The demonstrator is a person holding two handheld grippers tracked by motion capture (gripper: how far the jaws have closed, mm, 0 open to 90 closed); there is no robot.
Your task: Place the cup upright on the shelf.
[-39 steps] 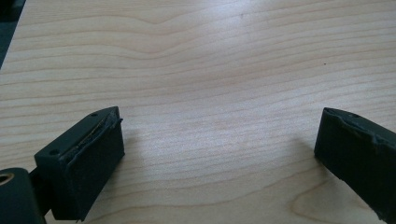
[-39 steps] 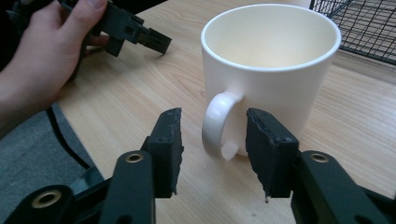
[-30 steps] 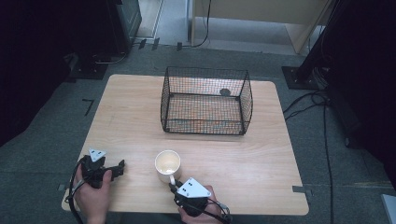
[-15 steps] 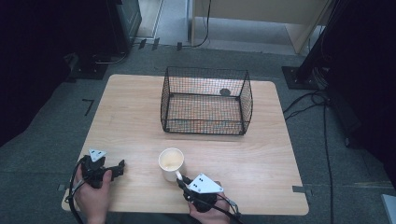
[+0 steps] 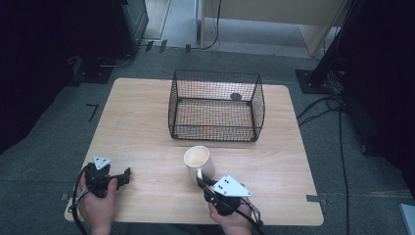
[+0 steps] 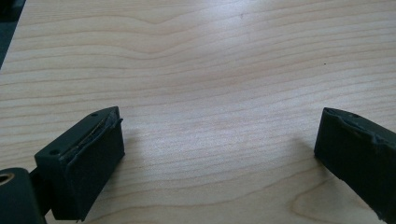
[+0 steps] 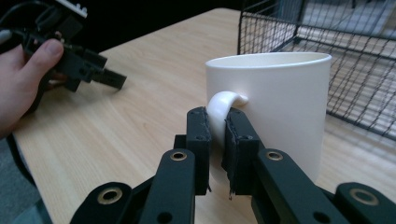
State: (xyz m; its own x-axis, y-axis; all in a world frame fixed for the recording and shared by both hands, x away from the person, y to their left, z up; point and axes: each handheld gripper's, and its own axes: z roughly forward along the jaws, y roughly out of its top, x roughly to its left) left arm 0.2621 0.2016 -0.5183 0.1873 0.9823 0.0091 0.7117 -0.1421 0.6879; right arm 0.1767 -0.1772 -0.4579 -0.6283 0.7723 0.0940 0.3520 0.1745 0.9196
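Observation:
A white mug [image 5: 198,160] [image 7: 280,107] is held just in front of the wire basket [image 5: 215,105], with my right gripper [image 5: 200,178] [image 7: 217,126] shut on its handle [image 7: 219,105]. The mug stays upright, its mouth facing up. My left gripper [image 5: 126,177] [image 6: 215,144] rests low over the bare wood at the table's front left, jaws wide apart with nothing between them. In the right gripper view the left gripper [image 7: 109,77] lies off to the left, held by a hand.
The black wire basket [image 7: 327,51] stands at the middle back of the wooden table [image 5: 147,127], open at the top, and holds nothing that I can see. Cables [image 5: 337,127] run over the floor to the right of the table.
The right gripper has carried the mug to the right and a little toward the basket. The left gripper has stayed in place.

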